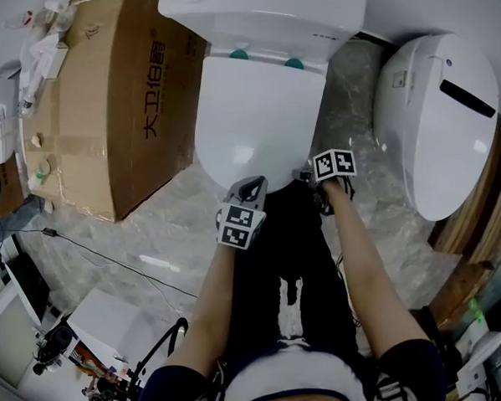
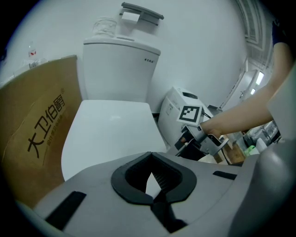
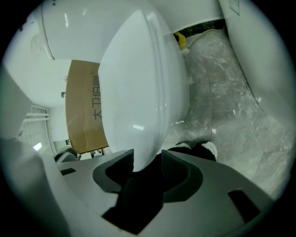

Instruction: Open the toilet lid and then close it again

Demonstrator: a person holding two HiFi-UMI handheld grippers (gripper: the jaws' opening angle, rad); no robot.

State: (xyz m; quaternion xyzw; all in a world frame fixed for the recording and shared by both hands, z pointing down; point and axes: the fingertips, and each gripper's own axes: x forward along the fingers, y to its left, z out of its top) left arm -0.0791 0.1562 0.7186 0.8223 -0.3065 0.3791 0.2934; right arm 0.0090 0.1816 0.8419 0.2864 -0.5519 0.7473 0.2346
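The white toilet (image 1: 266, 19) stands at the top middle with its lid (image 1: 258, 111) down flat. My right gripper (image 1: 306, 174) is at the lid's front right edge. In the right gripper view its jaws (image 3: 148, 155) are spread wide, with the rounded lid rim (image 3: 134, 92) between them and no clear squeeze on it. My left gripper (image 1: 251, 187) hovers just in front of the lid's front edge. Its tips (image 2: 151, 155) meet with nothing in them, and the lid top (image 2: 106, 134) lies beyond. The right gripper (image 2: 187, 141) also shows in the left gripper view, beside the bowl.
A large brown cardboard box (image 1: 103, 103) lies close on the toilet's left. A second white toilet unit (image 1: 443, 118) stands to the right. A thin black cable (image 1: 111, 261) crosses the marble floor at the left. The person's black-clad legs (image 1: 300, 260) stand right in front of the bowl.
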